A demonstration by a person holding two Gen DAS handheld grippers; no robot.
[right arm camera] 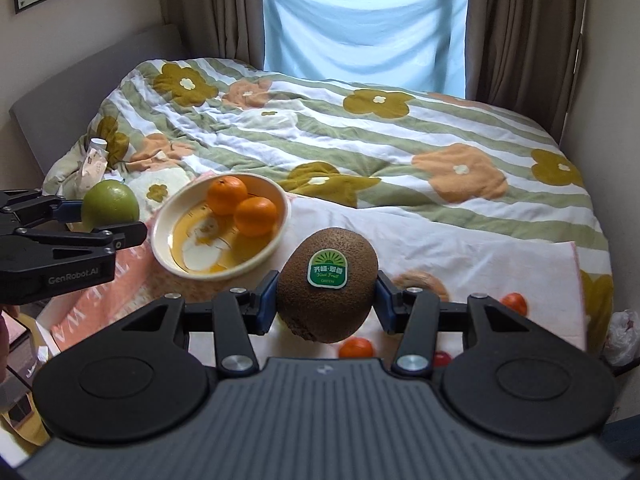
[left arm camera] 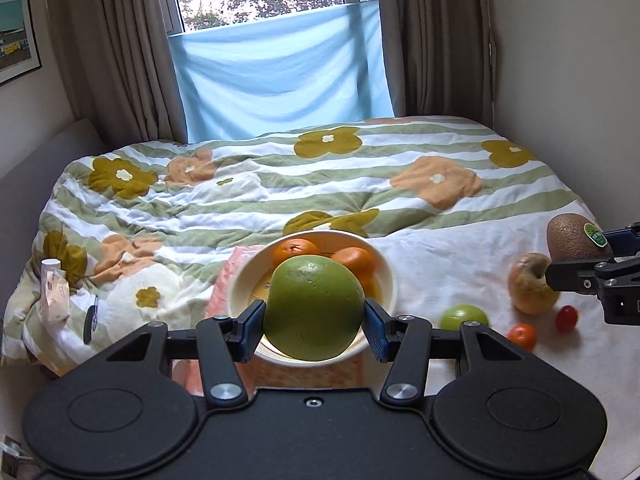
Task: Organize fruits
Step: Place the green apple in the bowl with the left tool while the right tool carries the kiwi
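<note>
Green fruit (left arm camera: 314, 308) held over bowl (left arm camera: 386, 276); stickered kiwi (right arm camera: 328, 286) held aloft.

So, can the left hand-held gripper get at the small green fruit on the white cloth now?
Probably not yet: the left hand-held gripper is shut on the large green fruit, held above the bowl. The small green fruit itself lies uncovered.

Floral quilt (left arm camera: 280, 184) below blue cloth (left arm camera: 280, 76), brown curtains (left arm camera: 436, 36).

Left gripper (left arm camera: 315, 320): jaws clamped on a green fruit (left arm camera: 314, 308), held over the bowl (left arm camera: 386, 280).
Bowl contents: two oranges (left arm camera: 295, 251).
Right gripper (left arm camera: 576, 254): grips a kiwi (left arm camera: 572, 240).
Bed (left arm camera: 260, 188): apple (left arm camera: 530, 288), small loose fruits nearby.
</note>
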